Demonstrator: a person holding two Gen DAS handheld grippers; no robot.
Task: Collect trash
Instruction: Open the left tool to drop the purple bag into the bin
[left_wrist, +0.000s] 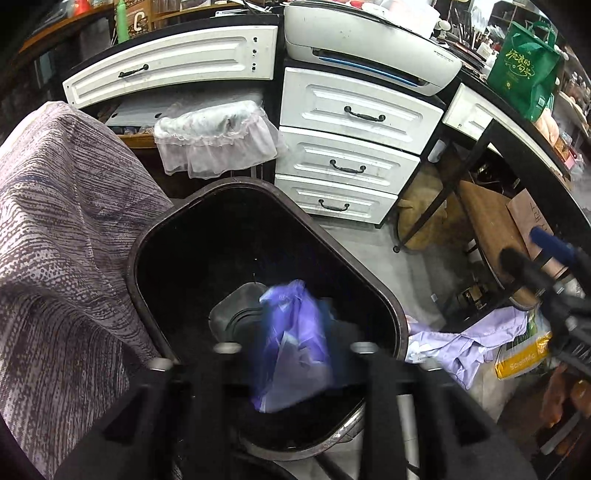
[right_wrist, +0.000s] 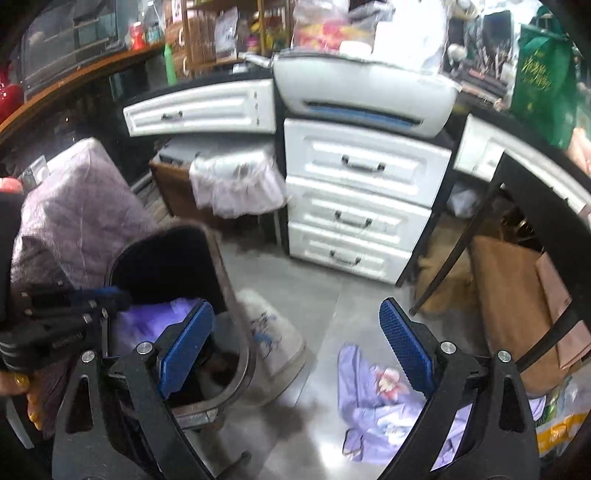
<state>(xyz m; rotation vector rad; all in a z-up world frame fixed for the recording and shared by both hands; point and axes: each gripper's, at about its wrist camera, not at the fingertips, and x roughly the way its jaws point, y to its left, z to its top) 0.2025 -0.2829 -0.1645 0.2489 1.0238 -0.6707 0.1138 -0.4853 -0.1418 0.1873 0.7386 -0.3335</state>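
Purple plastic bag (left_wrist: 295, 343) pinched in the closed left gripper (left_wrist: 295, 354) over the black bin (left_wrist: 258, 192); right gripper (right_wrist: 295, 343) wide open, empty. Risk: bag snags on the bin's rim, spilling onto floor.

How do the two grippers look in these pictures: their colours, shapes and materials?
The right gripper has a black angular frame with silver bolts and cut-out holes, and two flat fingers faced with blue dimpled pads. The left gripper has the same black frame and silver bolts; its pads are blurred. No cables or sleeves show.
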